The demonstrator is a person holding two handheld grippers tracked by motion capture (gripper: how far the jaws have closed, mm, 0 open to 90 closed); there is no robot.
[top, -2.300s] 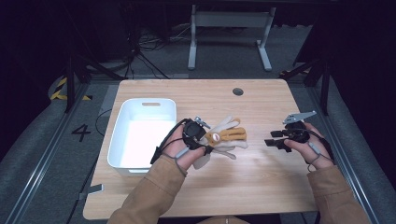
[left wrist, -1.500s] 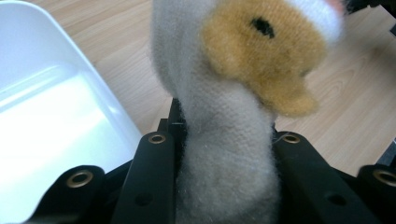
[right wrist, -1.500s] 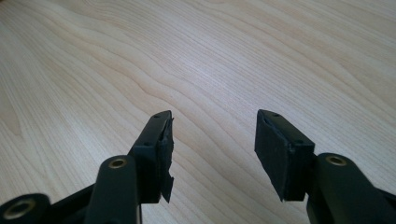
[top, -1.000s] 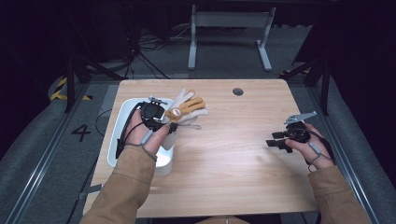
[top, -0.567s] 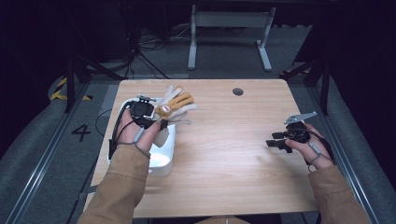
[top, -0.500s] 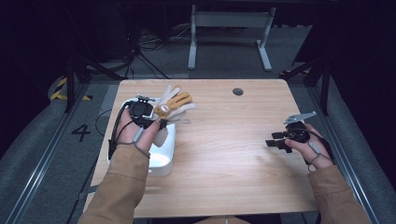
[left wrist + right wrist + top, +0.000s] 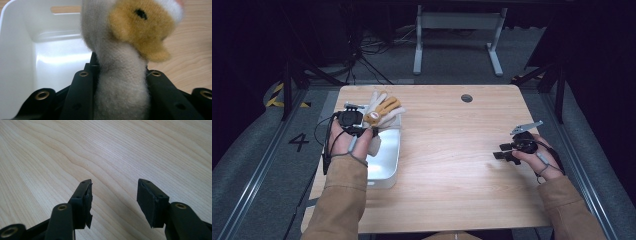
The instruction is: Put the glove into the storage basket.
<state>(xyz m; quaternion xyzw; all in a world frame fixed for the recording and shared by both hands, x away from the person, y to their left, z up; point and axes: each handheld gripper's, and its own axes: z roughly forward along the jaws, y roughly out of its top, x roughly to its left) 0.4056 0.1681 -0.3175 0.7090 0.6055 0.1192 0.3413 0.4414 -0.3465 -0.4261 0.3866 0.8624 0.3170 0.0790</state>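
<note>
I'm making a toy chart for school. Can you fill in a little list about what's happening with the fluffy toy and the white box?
toy: plush toy, white and tan, with a black eye
held by: left gripper, jaws clamped on the toy's pale body
toy's place: lifted above the far end of the white bin
bin: open top, white inside, no contents seen in the left gripper view
right gripper: jaws open, holding nothing, by the table's right side
table: light wood
</note>
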